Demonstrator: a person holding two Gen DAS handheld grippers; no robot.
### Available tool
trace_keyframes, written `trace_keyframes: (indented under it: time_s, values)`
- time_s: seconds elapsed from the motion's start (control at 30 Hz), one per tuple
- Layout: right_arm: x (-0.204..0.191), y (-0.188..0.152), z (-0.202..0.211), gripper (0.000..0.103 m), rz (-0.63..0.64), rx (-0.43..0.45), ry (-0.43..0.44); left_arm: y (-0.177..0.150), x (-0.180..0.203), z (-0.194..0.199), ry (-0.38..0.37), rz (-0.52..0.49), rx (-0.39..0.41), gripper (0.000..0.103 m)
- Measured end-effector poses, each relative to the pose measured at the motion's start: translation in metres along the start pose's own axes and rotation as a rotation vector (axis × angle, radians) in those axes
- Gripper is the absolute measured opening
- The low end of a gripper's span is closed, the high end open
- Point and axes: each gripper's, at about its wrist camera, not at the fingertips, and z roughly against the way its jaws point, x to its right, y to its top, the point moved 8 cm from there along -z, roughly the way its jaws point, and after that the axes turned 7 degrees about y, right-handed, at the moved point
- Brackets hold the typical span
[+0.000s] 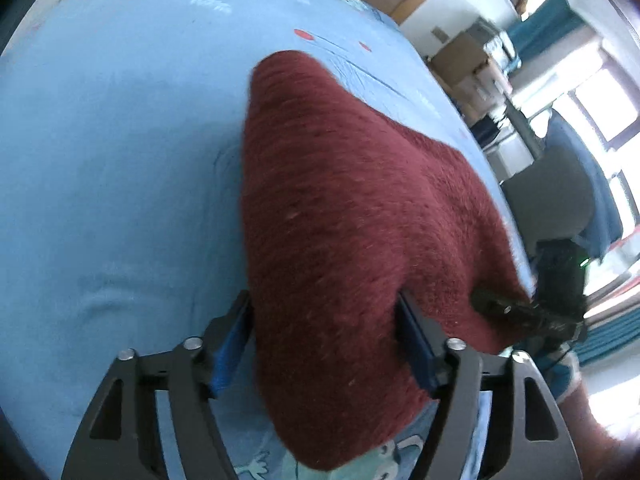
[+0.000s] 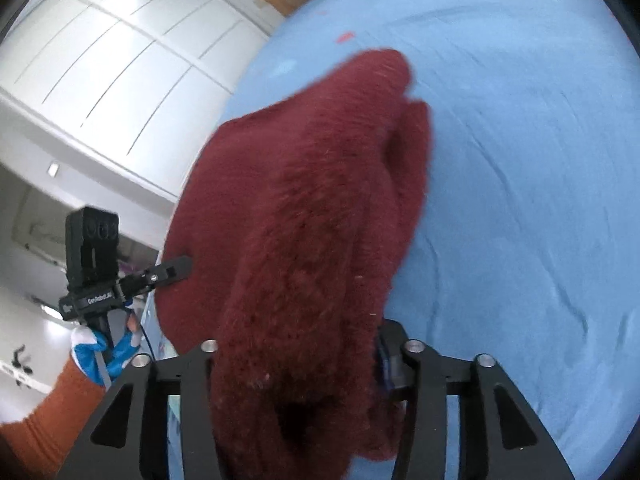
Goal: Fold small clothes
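A dark red knitted garment is held up over the light blue bed sheet, stretched between both grippers. My left gripper is shut on one edge of it; the cloth bulges between and over its blue-padded fingers. My right gripper is shut on the other edge, and the garment drapes over its fingers and hides them. Each gripper shows in the other's view: the right one at the garment's right edge, the left one at its left edge.
The bed sheet has small red and cartoon prints. White cupboard doors stand to the left of the bed. Cardboard boxes, a chair and bright windows lie beyond the bed's right edge. The person's orange sleeve is at lower left.
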Motion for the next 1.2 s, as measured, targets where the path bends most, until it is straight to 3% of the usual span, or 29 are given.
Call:
trace_keyframes:
  time_s: [0.17, 0.43, 0.7, 0.93, 1.2]
  values:
    - [0.017, -0.016, 0.020, 0.064, -0.039, 0.020, 0.006, -0.014, -0.004, 0.010, 0.049, -0.051, 0.010, 0.074]
    - [0.035, -0.022, 0.034, 0.065, -0.072, 0.065, -0.012, -0.018, 0.014, -0.004, 0.112, -0.041, 0.038, 0.078]
    - [0.020, -0.023, 0.048, 0.065, -0.020, 0.099, -0.186, -0.027, 0.034, 0.007, 0.223, -0.060, 0.096, 0.077]
    - [0.017, -0.037, 0.066, 0.066, -0.124, 0.215, -0.271, -0.056, 0.048, 0.015, 0.278, -0.001, 0.147, 0.077]
    - [-0.003, -0.065, 0.086, 0.066, -0.155, 0.237, -0.379, -0.088, 0.053, 0.049, 0.338, 0.061, 0.215, 0.077]
